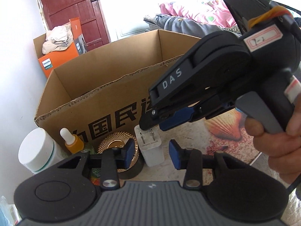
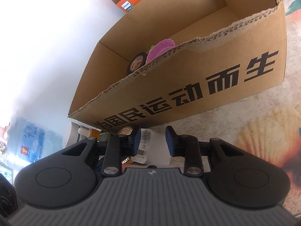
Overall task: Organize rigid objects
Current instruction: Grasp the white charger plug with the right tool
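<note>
Right wrist view: both claws (image 2: 151,141) gape wide around the white charger (image 2: 150,146), poised to box (image 2: 188,79) it.

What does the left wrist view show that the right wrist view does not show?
Only the left wrist view shows the right gripper from outside, a red door and pink bedding. Only the right wrist view shows the box's contents, a black tape roll and a pink ribbed item, plus a water jug. Both show the cardboard box, white charger and dropper bottle.
</note>
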The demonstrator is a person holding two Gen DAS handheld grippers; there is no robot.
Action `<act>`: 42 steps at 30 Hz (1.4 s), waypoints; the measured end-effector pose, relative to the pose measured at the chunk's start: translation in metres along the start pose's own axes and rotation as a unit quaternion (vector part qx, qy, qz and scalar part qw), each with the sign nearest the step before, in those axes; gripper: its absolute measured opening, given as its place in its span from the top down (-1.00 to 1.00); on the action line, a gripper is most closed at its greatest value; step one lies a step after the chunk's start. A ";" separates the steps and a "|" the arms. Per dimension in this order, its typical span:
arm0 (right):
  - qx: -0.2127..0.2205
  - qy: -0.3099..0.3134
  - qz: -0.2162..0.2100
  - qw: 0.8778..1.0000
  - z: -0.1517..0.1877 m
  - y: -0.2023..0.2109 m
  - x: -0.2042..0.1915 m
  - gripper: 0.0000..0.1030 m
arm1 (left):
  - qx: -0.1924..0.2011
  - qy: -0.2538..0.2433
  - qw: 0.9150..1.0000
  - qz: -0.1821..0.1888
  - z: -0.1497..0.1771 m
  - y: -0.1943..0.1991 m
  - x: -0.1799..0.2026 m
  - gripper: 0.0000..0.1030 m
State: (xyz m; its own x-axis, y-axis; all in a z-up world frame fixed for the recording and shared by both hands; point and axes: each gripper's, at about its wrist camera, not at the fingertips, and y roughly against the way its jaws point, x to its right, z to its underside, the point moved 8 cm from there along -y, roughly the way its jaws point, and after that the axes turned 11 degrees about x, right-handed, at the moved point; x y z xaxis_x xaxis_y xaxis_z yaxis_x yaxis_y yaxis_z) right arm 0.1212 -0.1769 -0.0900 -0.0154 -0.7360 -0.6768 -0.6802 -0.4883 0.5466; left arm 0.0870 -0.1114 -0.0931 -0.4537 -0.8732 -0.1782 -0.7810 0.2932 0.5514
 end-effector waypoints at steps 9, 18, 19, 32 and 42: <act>-0.003 0.016 0.008 1.000 -0.001 -0.001 -0.003 0.49 | -0.010 0.024 1.000 0.015 -0.008 -0.005 0.001 0.21; -0.007 0.020 0.020 1.000 -0.002 0.017 0.006 0.49 | -0.013 0.048 0.998 0.050 -0.012 -0.007 0.005 0.21; -0.006 0.018 0.022 1.000 -0.001 0.020 0.008 0.49 | -0.012 0.050 0.997 0.055 -0.013 -0.007 0.008 0.21; 0.009 -0.014 0.046 0.999 0.003 0.044 0.029 0.45 | -0.023 0.030 0.996 0.080 -0.012 -0.016 0.023 0.17; 0.007 -0.032 0.039 0.999 0.002 0.039 0.029 0.44 | -0.058 0.032 0.995 0.073 -0.003 -0.037 0.024 0.19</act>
State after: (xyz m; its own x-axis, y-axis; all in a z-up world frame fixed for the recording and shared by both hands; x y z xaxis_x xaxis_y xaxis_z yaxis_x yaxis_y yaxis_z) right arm 0.0926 -0.2168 -0.0893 -0.1153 -0.7405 -0.6621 -0.6847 -0.4236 0.5930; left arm 0.1065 -0.1442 -0.1156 -0.5272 -0.8488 -0.0396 -0.6529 0.3749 0.6581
